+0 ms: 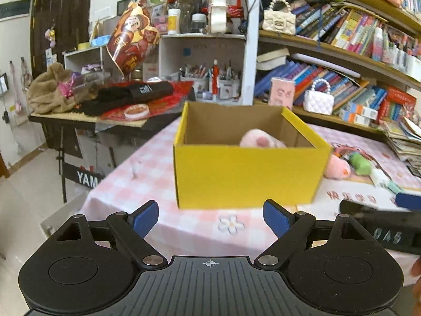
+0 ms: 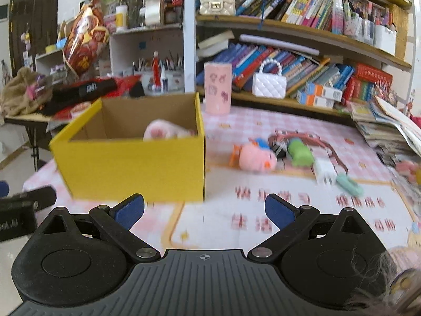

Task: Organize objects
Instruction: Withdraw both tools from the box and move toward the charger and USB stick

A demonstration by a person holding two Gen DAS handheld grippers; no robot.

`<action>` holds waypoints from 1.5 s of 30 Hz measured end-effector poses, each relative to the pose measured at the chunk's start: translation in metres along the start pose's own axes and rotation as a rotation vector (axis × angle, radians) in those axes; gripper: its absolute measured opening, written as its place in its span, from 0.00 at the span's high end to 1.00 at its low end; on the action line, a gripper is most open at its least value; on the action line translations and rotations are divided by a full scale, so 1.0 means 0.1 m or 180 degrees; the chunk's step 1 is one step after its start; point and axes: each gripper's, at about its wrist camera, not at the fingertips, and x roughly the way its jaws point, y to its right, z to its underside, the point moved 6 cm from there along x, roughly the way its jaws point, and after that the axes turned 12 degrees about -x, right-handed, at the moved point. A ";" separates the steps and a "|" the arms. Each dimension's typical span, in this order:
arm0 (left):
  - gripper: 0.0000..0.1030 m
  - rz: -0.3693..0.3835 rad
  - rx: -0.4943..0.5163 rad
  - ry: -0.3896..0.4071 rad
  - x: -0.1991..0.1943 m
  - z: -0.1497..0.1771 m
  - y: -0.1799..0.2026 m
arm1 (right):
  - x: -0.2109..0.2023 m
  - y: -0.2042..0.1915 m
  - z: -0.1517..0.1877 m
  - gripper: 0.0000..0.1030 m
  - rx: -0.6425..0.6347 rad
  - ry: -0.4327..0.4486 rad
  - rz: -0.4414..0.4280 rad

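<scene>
Both wrist cameras look forward from low over the pink checked tablecloth (image 1: 163, 171) toward the open yellow cardboard box (image 1: 247, 173) (image 2: 131, 168), near it; the left faces it squarely, the right sits rightward.

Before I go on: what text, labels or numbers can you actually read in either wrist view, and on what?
"YAM", cut off by the tablecloth: white letters on the black stand panel.
Red characters printed on the pink checked tablecloth: blurred, unreadable.
Book spines on the wooden bookshelf: too small.
White label on the black folded cloth: unreadable.

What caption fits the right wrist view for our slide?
Open right gripper faces a yellow box holding one pink plush; toys lie beside it.
</scene>
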 end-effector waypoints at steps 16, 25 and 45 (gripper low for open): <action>0.14 0.0453 0.0180 -0.0233 -0.21 0.41 0.36 | -0.52 0.14 0.65 0.04 0.0198 -0.0211 0.0390; 0.14 0.0829 0.0492 -0.0291 -0.19 0.51 0.88 | -0.75 0.62 0.83 0.04 0.0581 -0.0229 0.0791; 0.12 0.1054 0.0703 -0.0489 0.19 0.64 1.98 | -0.52 1.69 1.02 0.04 0.0822 -0.0541 0.1002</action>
